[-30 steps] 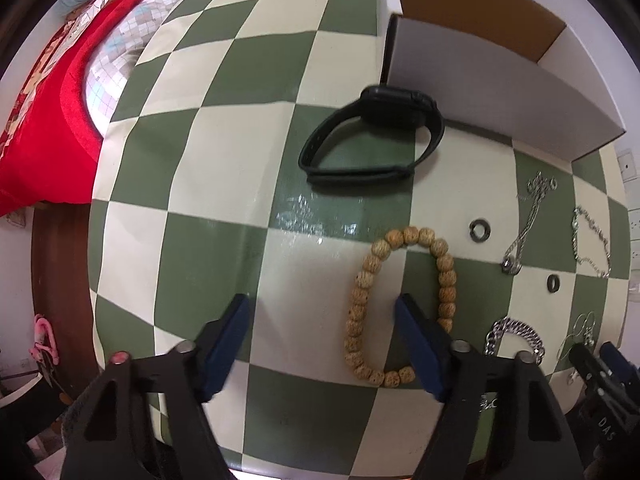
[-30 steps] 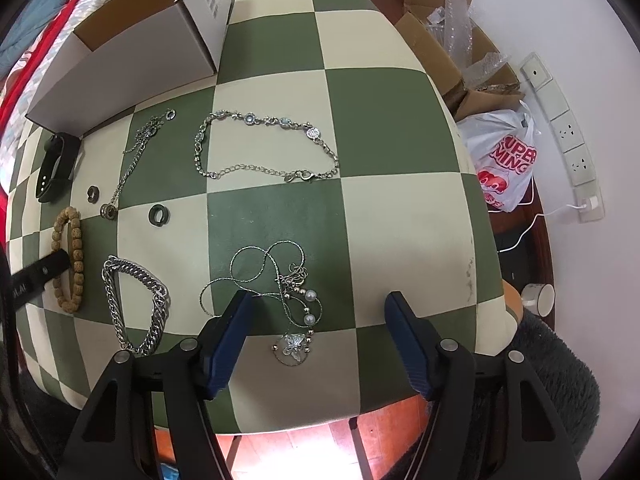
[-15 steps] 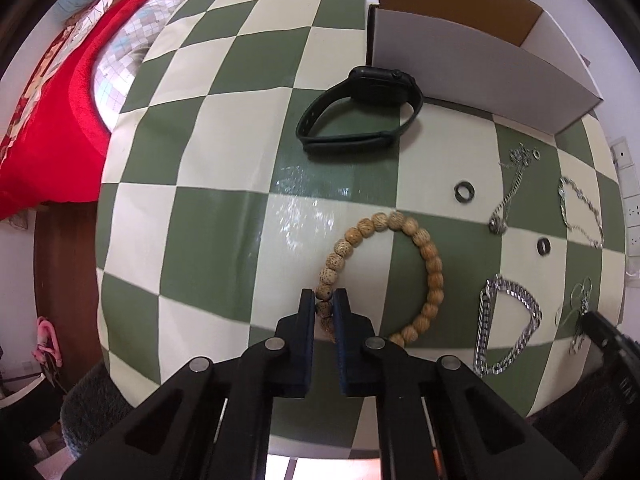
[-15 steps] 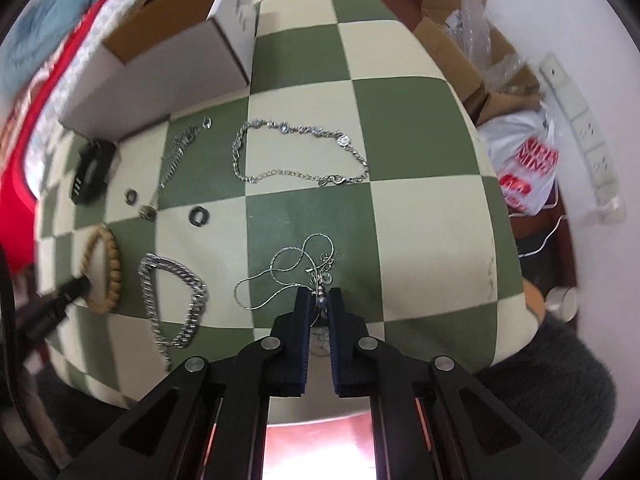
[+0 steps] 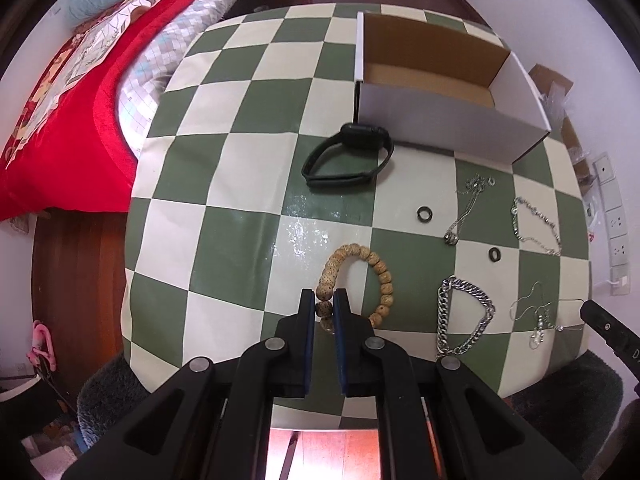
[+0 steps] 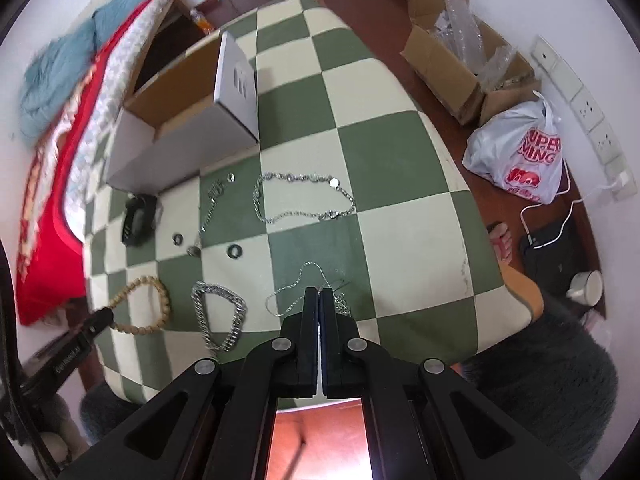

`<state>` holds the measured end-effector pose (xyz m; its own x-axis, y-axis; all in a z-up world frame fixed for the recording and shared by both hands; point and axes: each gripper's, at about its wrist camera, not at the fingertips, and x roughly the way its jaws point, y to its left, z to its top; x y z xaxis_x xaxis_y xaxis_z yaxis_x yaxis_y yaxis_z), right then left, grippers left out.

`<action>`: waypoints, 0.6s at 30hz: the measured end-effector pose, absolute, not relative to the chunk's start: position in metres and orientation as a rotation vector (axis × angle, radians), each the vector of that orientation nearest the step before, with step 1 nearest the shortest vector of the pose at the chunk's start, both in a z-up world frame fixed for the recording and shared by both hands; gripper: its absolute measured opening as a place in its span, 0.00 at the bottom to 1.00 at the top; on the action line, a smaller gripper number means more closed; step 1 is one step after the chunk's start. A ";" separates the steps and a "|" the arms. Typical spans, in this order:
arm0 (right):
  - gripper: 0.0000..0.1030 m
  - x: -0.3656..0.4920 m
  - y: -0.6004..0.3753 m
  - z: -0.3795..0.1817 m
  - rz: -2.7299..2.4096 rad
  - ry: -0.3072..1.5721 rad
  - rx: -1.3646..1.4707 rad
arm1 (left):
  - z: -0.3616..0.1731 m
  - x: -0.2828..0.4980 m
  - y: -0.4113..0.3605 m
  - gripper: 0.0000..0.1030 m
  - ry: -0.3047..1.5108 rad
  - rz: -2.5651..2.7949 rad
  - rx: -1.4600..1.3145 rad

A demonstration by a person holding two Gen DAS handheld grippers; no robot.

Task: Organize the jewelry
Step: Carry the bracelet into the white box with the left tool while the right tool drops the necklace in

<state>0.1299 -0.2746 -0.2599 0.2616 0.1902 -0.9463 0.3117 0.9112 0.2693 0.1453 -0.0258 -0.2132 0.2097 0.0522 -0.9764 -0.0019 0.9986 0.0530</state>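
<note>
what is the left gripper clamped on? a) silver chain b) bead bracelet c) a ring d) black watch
b: the left gripper is shut on the bead bracelet; the black watch lies apart by the box.

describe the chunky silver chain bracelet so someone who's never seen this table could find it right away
Start at the white cardboard box on the green and cream checkered table, then come to the near edge. The chunky chain bracelet lies there between the wooden bead bracelet, pinched in the left tool, and a thin tangled necklace. Of the silver pieces, it alone has thick, heavy links.
</note>
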 end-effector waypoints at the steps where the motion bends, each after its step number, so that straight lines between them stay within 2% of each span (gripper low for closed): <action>1: 0.00 0.130 -0.276 -0.255 -0.082 1.306 0.457 | -0.212 0.145 -0.029 0.06 1.352 0.039 0.043; 18: 0.00 0.150 -0.258 -0.153 0.017 1.151 0.424 | -0.142 0.174 -0.023 0.06 1.247 -0.007 -0.018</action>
